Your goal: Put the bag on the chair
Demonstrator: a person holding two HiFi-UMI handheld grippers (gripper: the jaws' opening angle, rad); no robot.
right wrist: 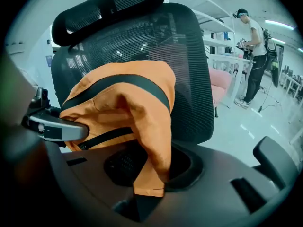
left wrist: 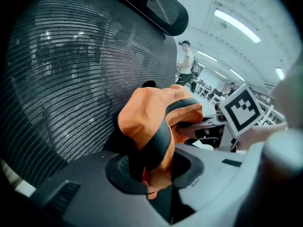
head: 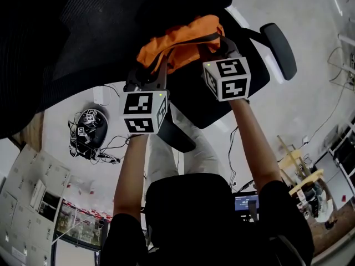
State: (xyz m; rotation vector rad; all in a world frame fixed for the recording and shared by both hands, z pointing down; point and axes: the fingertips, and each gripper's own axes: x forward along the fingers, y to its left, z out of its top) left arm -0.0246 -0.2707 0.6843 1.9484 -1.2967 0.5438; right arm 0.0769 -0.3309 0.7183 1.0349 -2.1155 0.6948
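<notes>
An orange bag (head: 177, 40) with black straps hangs in front of the black mesh backrest (head: 105, 26) of an office chair, above its seat (head: 194, 101). Whether it rests on the seat is hidden. My left gripper (head: 147, 73) is at the bag's left end. In the left gripper view a fold of bag (left wrist: 147, 122) and strap runs between the jaws of the left gripper (left wrist: 154, 167), with a dark gap beside it. My right gripper (head: 219, 46) is at the bag's right end. There the bag (right wrist: 123, 108) drapes between the slightly parted jaws of the right gripper (right wrist: 147, 167), against one pad.
The chair's armrest (head: 280, 49) juts out at the right, also seen low in the right gripper view as the armrest (right wrist: 274, 160). A tangle of cables and a dark device (head: 89, 129) lie on the floor at the left. A person (right wrist: 251, 56) stands far behind the chair.
</notes>
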